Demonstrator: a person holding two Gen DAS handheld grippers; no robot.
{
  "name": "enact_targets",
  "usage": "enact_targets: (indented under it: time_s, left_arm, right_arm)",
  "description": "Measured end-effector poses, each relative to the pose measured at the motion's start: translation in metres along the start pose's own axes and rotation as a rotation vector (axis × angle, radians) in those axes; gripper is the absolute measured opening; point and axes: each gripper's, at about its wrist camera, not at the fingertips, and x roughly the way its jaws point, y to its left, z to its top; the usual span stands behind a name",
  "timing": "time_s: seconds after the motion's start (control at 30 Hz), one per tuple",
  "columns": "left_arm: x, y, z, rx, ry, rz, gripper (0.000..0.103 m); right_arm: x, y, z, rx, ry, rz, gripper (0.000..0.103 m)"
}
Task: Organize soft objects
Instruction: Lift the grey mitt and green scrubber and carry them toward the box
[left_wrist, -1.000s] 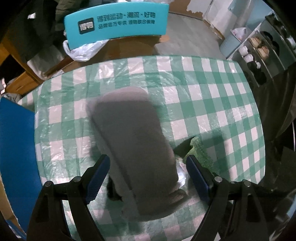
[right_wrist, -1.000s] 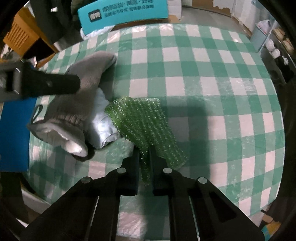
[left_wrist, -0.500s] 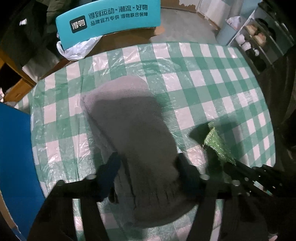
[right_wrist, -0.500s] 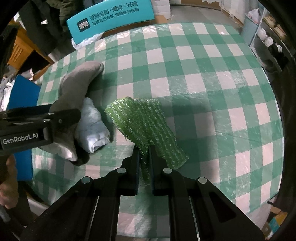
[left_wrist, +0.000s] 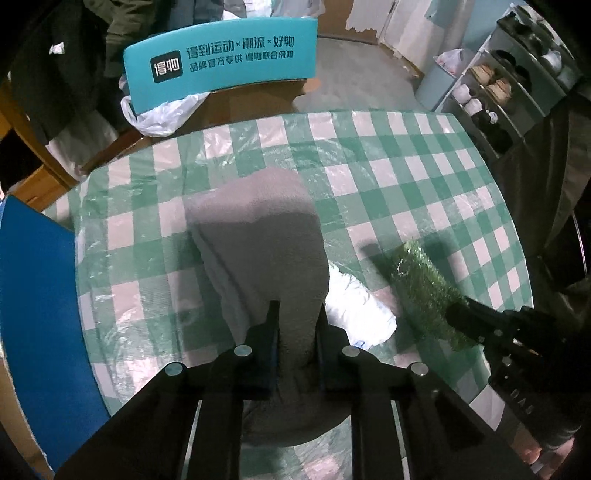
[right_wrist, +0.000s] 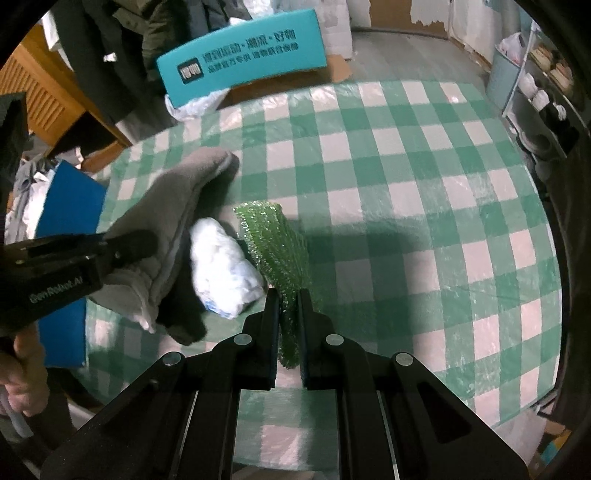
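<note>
Our left tongs (left_wrist: 295, 317) have just squeezed the gray mitten (left_wrist: 258, 236); right tongs (right_wrist: 287, 306) pinch the green cloth (right_wrist: 273, 236). Floppy ends may drag the white bundle (right_wrist: 221, 266) off the desk (right_wrist: 406, 184).

Green-checked table (right_wrist: 406, 177) bears a white bundle (right_wrist: 221, 266), perhaps bagged cloth.

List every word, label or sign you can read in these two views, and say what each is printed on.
"得物", then "得到运动×潮流×好物": teal chair back.
Smaller line beneath it: too small to read with certainty.
"GenRobot.AI": body of the left gripper.
Faint marks on the right gripper: unreadable.
</note>
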Motion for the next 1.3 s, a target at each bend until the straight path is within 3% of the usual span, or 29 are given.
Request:
enact_targets:
  time_s: [0.37, 0.53, 1.3]
  left_arm:
    - [-0.039, 0.011, -0.012, 0.021, -0.090, -0.015, 0.014]
    - [-0.055, 0.016, -0.019, 0.040, -0.132, 0.011, 0.014]
    - [-0.107, 0.053, -0.047, 0.025, -0.228, 0.035, 0.014]
  right_arm:
    - [-0.017, 0.022, 0.006, -0.024, -0.048, 0.019, 0.008]
    - [-0.023, 0.032, 0.008, -0.039, -0.059, 0.022, 0.008]
    - [-0.054, 0.091, 0.016, -0.130, -0.129, 0.072, 0.008]
